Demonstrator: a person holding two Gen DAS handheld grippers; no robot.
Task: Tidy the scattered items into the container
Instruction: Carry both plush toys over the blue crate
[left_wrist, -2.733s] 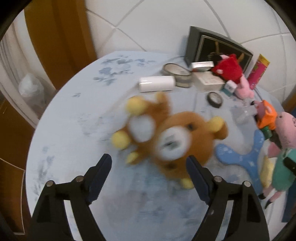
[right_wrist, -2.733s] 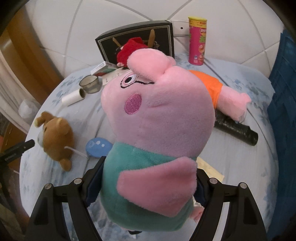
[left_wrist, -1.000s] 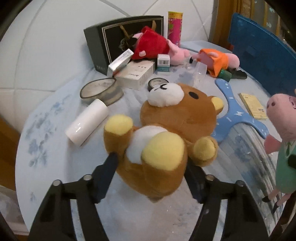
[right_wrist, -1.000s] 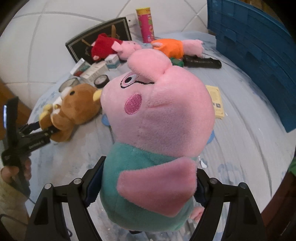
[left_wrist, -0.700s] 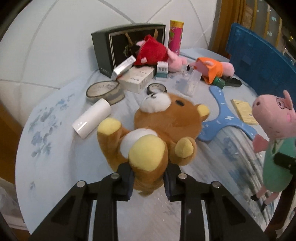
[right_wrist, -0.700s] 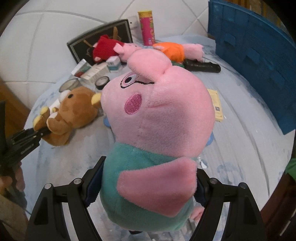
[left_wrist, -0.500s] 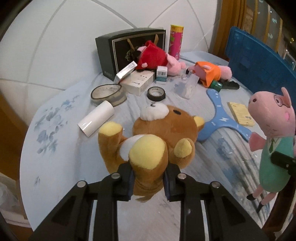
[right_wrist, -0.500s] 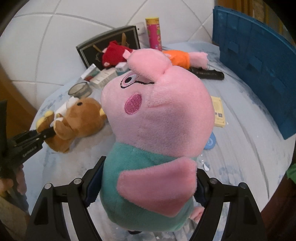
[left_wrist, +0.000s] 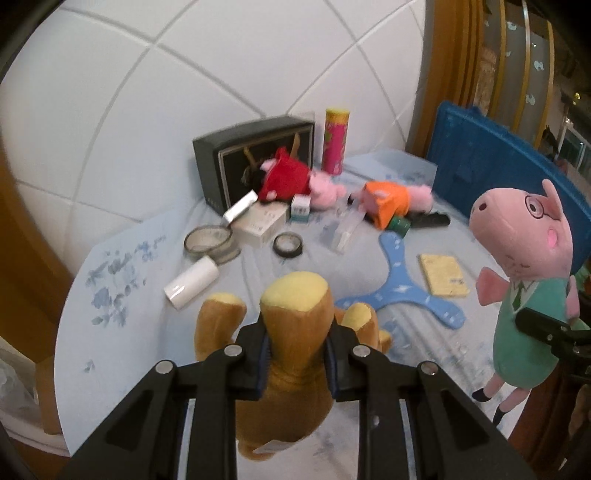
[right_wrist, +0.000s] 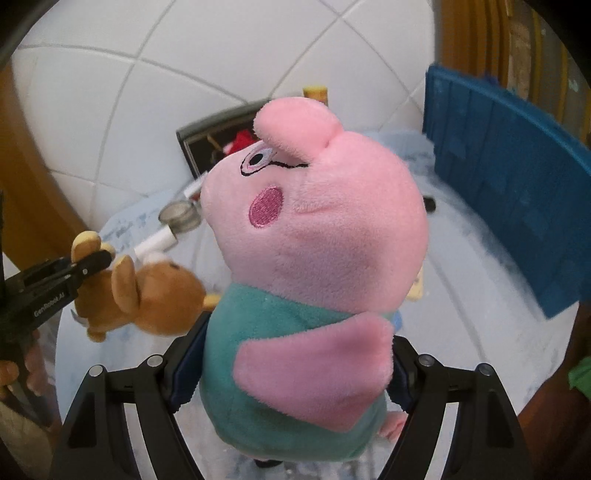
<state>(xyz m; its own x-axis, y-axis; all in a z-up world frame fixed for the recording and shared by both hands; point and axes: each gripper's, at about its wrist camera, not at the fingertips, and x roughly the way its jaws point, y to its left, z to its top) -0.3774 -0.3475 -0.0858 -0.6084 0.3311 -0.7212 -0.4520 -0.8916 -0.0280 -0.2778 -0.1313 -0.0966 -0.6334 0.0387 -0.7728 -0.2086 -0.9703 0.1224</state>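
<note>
My left gripper (left_wrist: 297, 354) is shut on a leg of the brown teddy bear (left_wrist: 291, 373) and holds it lifted above the table, hanging head down; the bear also shows in the right wrist view (right_wrist: 147, 295). My right gripper (right_wrist: 288, 373) is shut on the green body of the pink pig plush (right_wrist: 314, 258), held upright in the air; it also shows in the left wrist view (left_wrist: 524, 266). The blue crate (left_wrist: 491, 155) stands at the table's far right and also shows in the right wrist view (right_wrist: 509, 177).
On the blue floral tablecloth (left_wrist: 122, 280) lie a white roll (left_wrist: 192, 284), tape rolls (left_wrist: 212, 245), small boxes (left_wrist: 260, 223), a blue boomerang (left_wrist: 402, 288), a yellow pad (left_wrist: 443, 273), two pig plushes (left_wrist: 391, 195), a black box (left_wrist: 251, 155) and a pink can (left_wrist: 335, 146).
My left gripper closed on the bear's leg and lifted it off the table, so the bear now hangs. My right gripper has risen with the pig plush, toward the crate.
</note>
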